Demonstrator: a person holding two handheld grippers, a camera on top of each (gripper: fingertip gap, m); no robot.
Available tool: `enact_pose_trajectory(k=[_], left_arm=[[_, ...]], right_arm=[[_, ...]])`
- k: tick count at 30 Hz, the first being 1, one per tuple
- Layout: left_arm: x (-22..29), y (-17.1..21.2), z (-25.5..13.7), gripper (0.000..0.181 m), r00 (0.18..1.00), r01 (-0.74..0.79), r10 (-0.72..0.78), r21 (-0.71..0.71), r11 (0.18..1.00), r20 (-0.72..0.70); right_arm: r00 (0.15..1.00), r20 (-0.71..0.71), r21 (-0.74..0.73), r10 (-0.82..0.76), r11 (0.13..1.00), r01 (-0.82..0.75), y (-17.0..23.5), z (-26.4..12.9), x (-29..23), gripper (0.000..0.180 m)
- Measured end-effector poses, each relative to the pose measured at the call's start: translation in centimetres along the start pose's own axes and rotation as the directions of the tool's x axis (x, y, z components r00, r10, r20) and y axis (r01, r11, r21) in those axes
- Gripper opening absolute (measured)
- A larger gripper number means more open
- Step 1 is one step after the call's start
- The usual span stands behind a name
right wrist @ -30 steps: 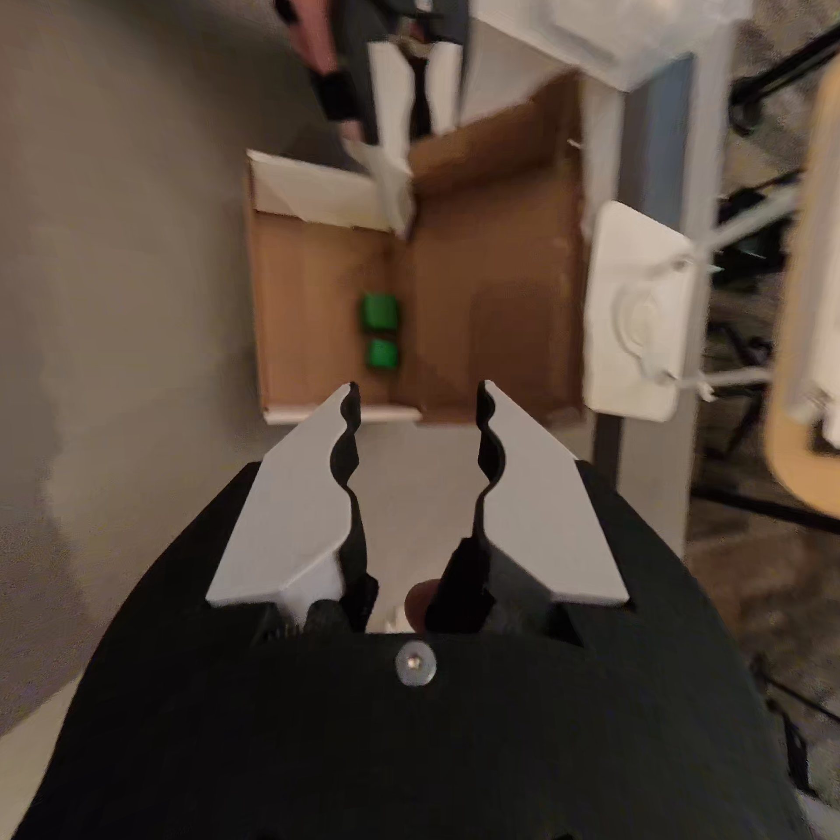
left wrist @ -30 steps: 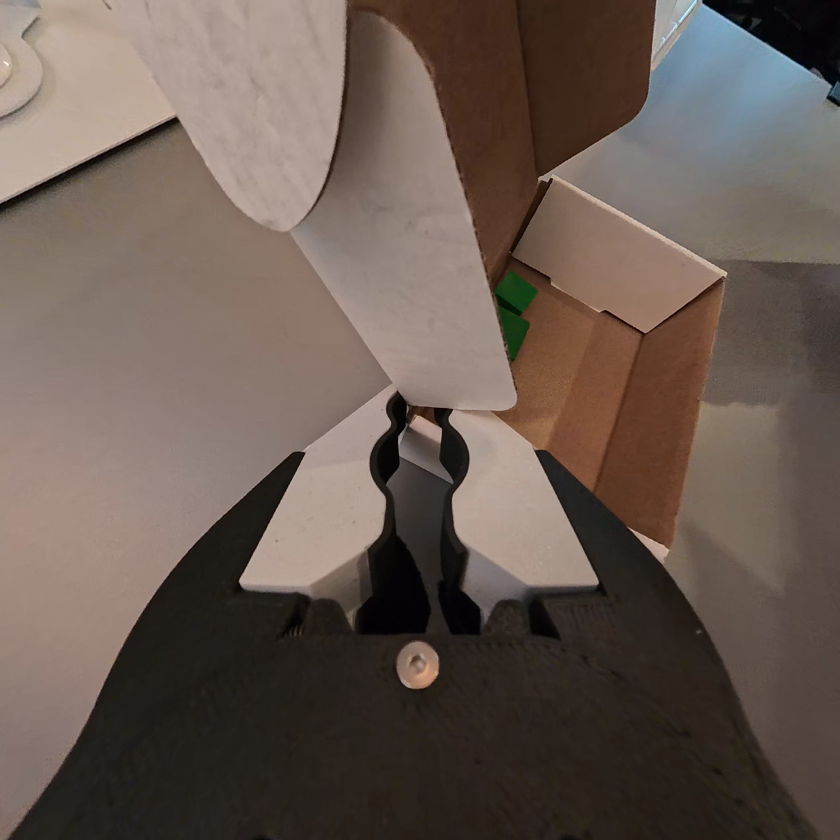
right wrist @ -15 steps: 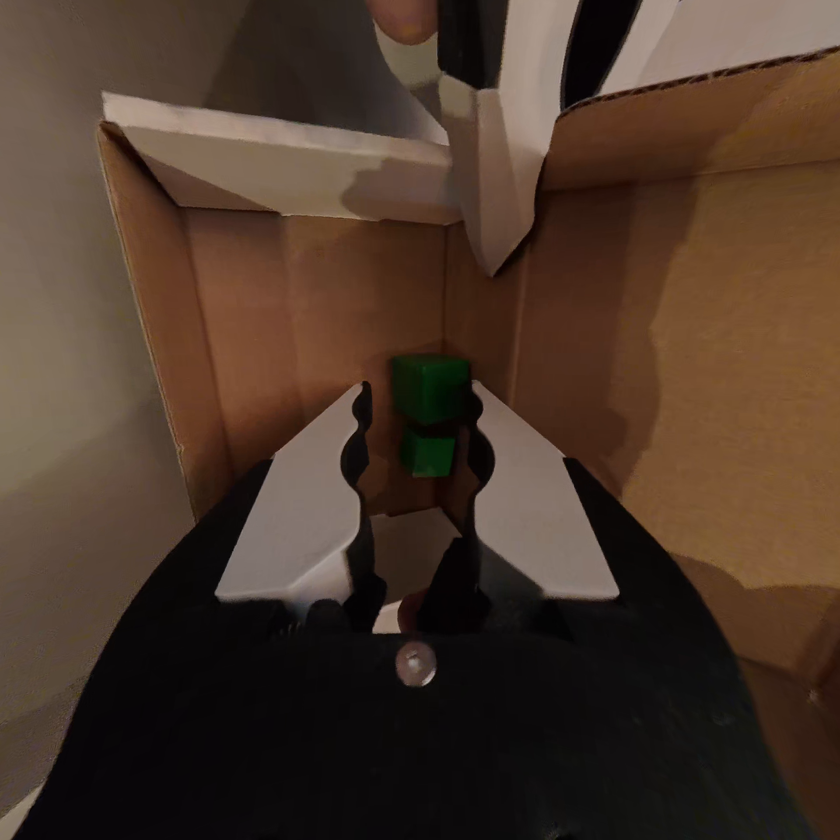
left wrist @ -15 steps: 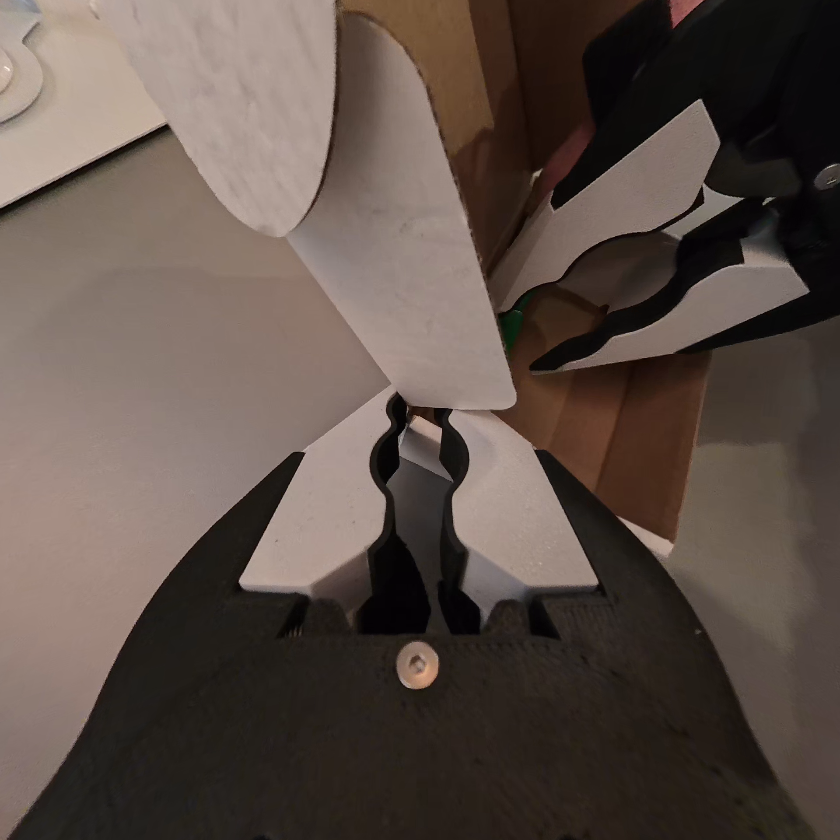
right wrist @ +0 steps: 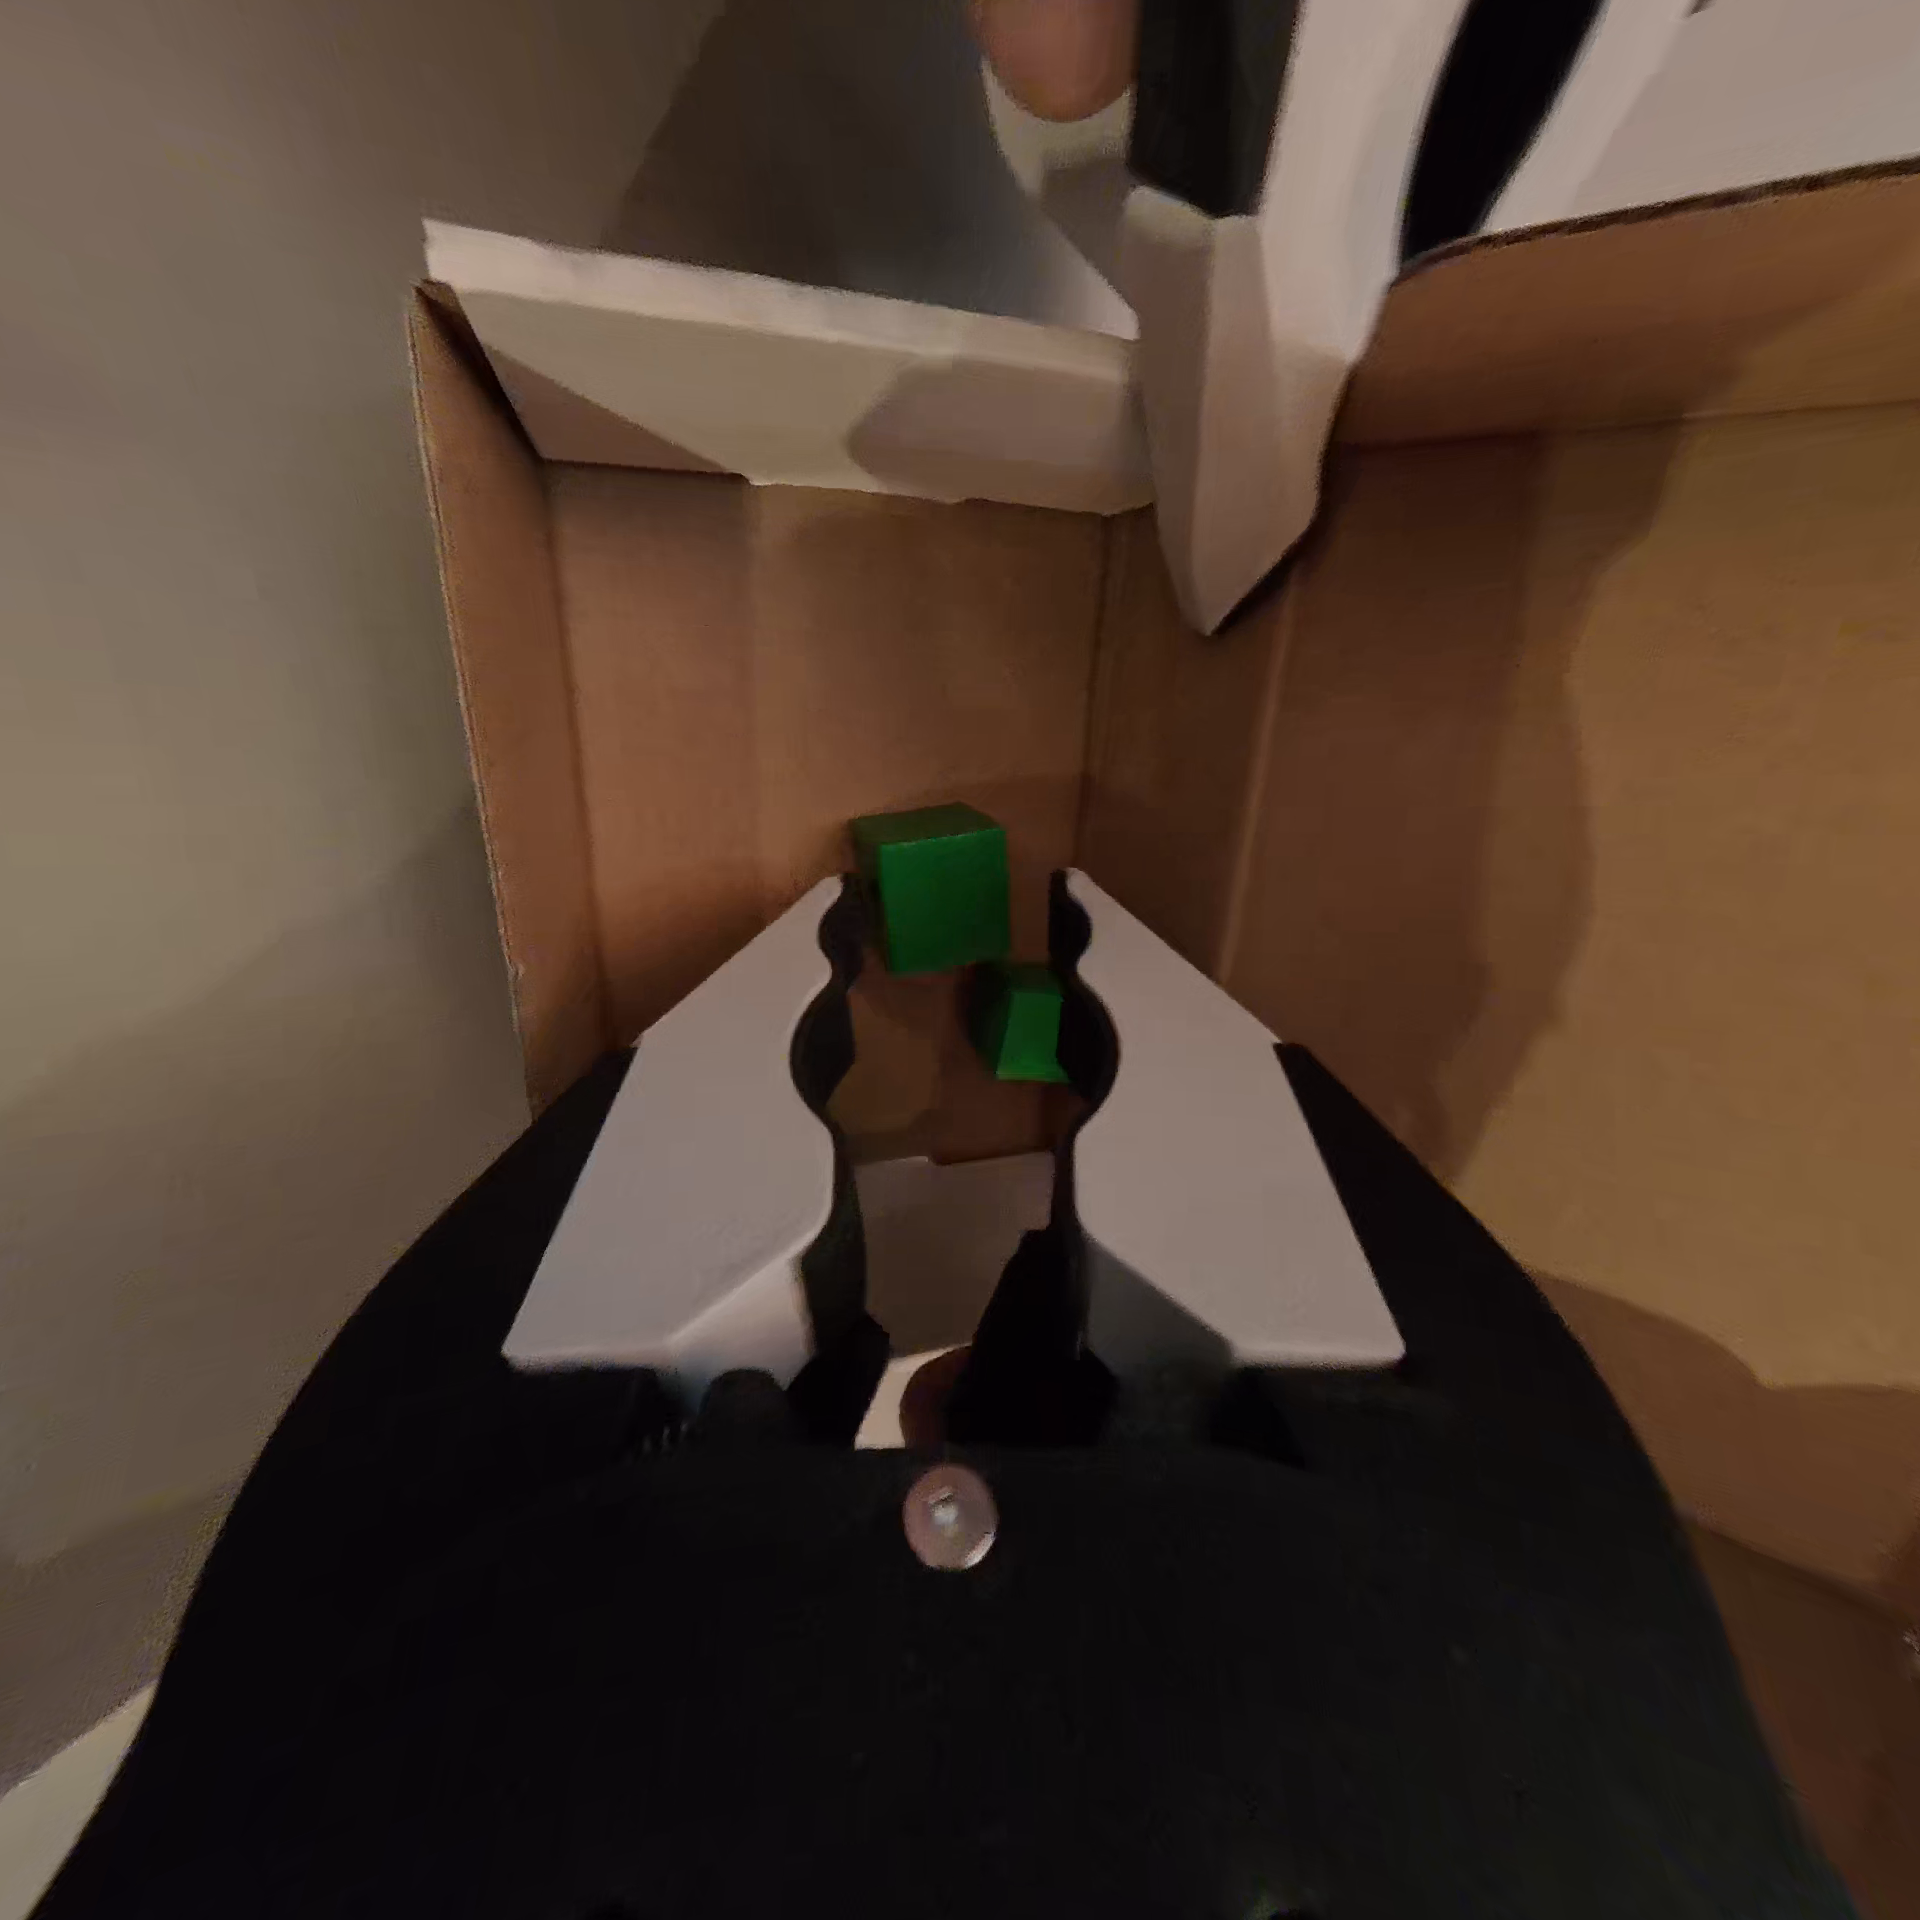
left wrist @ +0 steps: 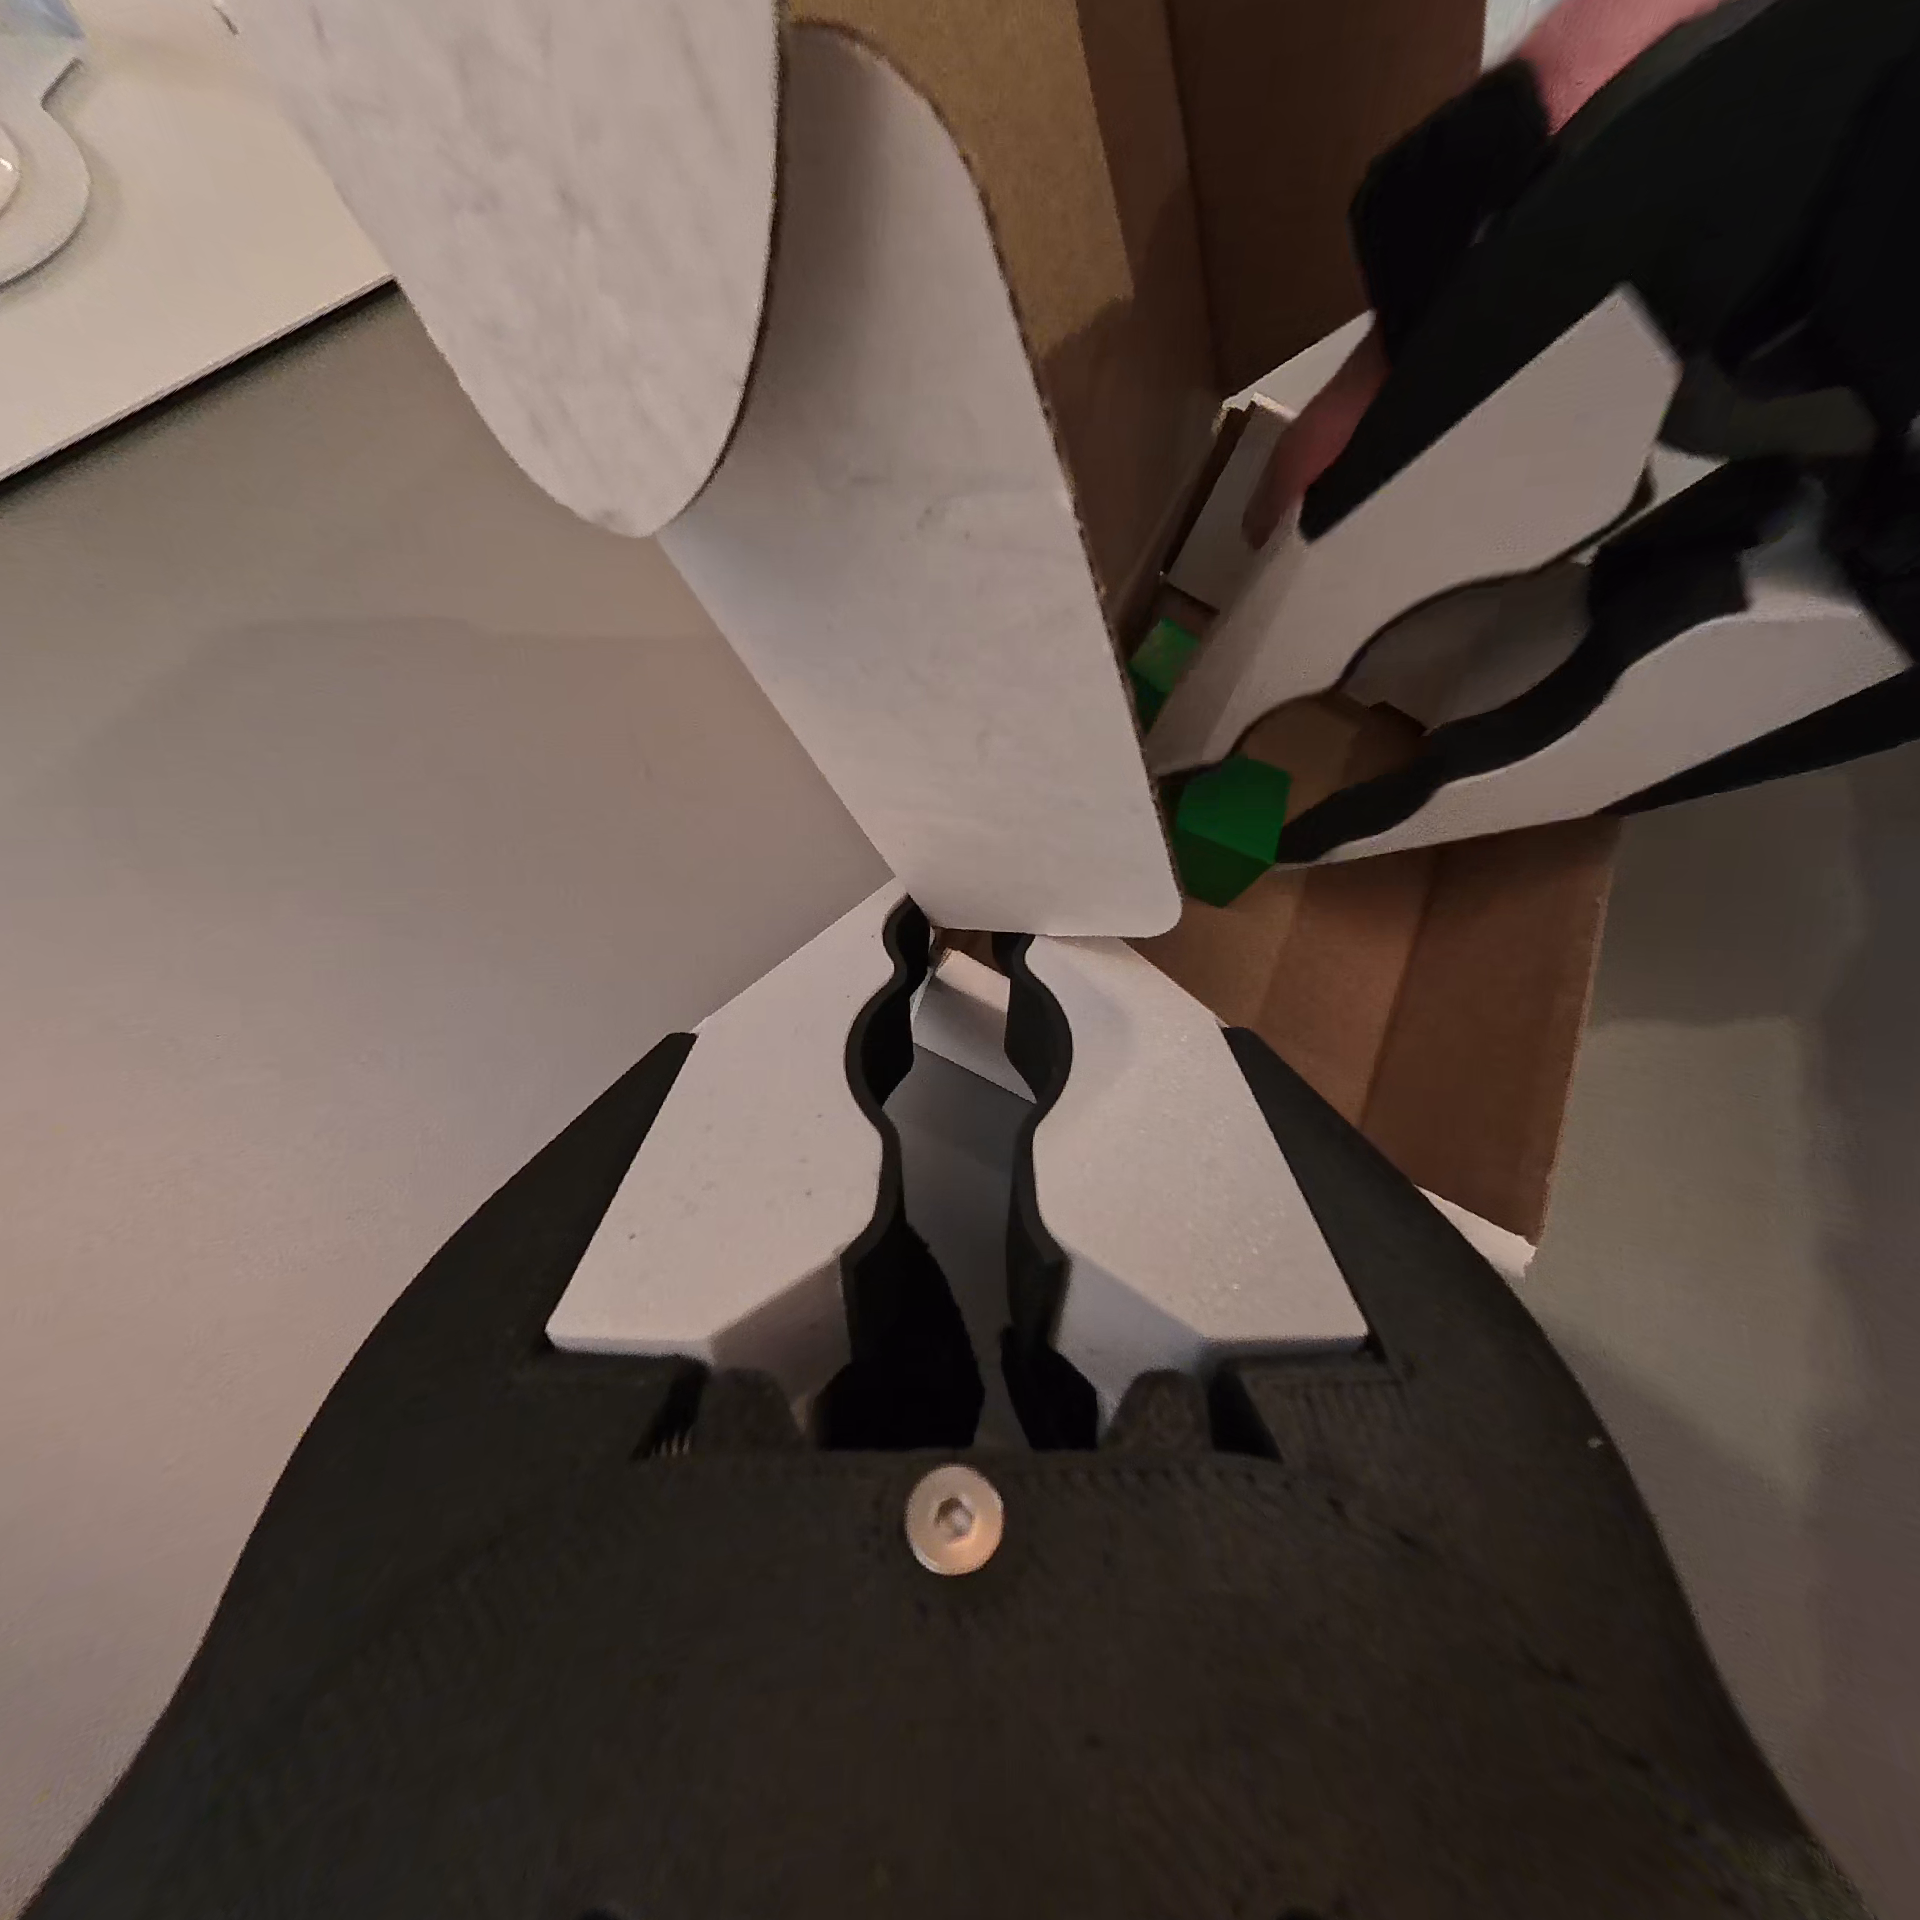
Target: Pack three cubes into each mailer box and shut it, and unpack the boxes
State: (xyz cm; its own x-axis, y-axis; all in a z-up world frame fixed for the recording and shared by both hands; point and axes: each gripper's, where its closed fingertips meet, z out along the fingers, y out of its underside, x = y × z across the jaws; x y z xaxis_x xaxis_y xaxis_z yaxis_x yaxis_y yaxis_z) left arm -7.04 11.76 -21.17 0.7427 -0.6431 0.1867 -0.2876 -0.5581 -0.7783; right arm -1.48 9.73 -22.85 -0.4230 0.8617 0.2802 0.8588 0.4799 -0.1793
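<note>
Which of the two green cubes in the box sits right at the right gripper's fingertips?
The larger-looking green cube, at the fingertips of the right gripper. The other green cube lies lower in the right wrist view, beside the right finger.

You have a smooth grey tabletop (left wrist: 312,831) under everything, and at your far left a flat white board (left wrist: 187,270) carrying a rounded white moulded object (left wrist: 31,197).
</note>
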Motion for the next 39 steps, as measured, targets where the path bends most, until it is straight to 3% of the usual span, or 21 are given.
enact_pose_trajectory(k=[1, 6, 11, 15, 18, 23, 27, 33, 38, 39], left_arm=[[0.0, 0.0, 0.0, 0.009, 1.0, -0.001, 0.001, 0.001, 1.0, -0.001], [0.0, 0.0, 0.0, 0.009, 1.0, -0.004, 0.004, 0.0, 1.0, 0.003], [0.0, 0.0, 0.0, 0.009, 1.0, 0.007, -0.007, 0.007, 1.0, -0.004], [0.0, 0.0, 0.0, 0.009, 1.0, 0.006, -0.006, 0.006, 1.0, -0.005], [0.1, 0.0, 0.1, 0.009, 1.0, -0.001, 0.001, 0.003, 1.0, -0.004], [0.2, 0.0, 0.1, 0.009, 1.0, 0.0, 0.0, 0.003, 1.0, -0.008], [0.2, 0.0, 0.1, 0.009, 1.0, 0.003, -0.003, 0.005, 1.0, -0.009], [0.2, 0.0, 0.1, 0.009, 1.0, 0.001, -0.001, 0.004, 1.0, -0.007], [0.2, 0.0, 0.1, 0.009, 1.0, 0.003, -0.003, 0.004, 1.0, -0.011], [0.2, 0.0, 0.1, 0.009, 1.0, 0.003, -0.003, 0.004, 1.0, -0.011]], right_arm=[[1.0, 0.007, -0.003, -0.008, 1.0, 0.008, 0.0, 0.4, -0.1, 0.027], [1.0, -0.001, 0.078, -0.007, 0.997, 0.007, -0.5, -1.4, 0.0, 0.026], [0.985, -0.116, 0.322, 0.131, 0.943, -0.087, 1.3, -10.1, 3.2, 0.026], [0.915, -0.289, 0.319, 0.283, 0.929, -0.187, 10.2, -16.6, 7.6, 0.026], [0.853, -0.41, 0.165, 0.322, 0.946, -0.278, 19.2, -18.5, 10.3, 0.026], [0.873, -0.366, -0.083, 0.324, 0.923, -0.377, 29.6, -14.5, 11.0, 0.026], [0.9, -0.287, -0.206, 0.327, 0.897, -0.391, 33.5, -9.3, 10.4, 0.026], [0.914, -0.213, -0.269, 0.345, 0.879, -0.394, 35.5, -4.4, 9.6, 0.025], [0.916, -0.212, -0.287, 0.341, 0.874, -0.392, 35.9, -3.8, 10.0, 0.026], [0.916, -0.209, -0.29, 0.343, 0.872, -0.393, 35.9, -3.9, 10.0, 0.035]])
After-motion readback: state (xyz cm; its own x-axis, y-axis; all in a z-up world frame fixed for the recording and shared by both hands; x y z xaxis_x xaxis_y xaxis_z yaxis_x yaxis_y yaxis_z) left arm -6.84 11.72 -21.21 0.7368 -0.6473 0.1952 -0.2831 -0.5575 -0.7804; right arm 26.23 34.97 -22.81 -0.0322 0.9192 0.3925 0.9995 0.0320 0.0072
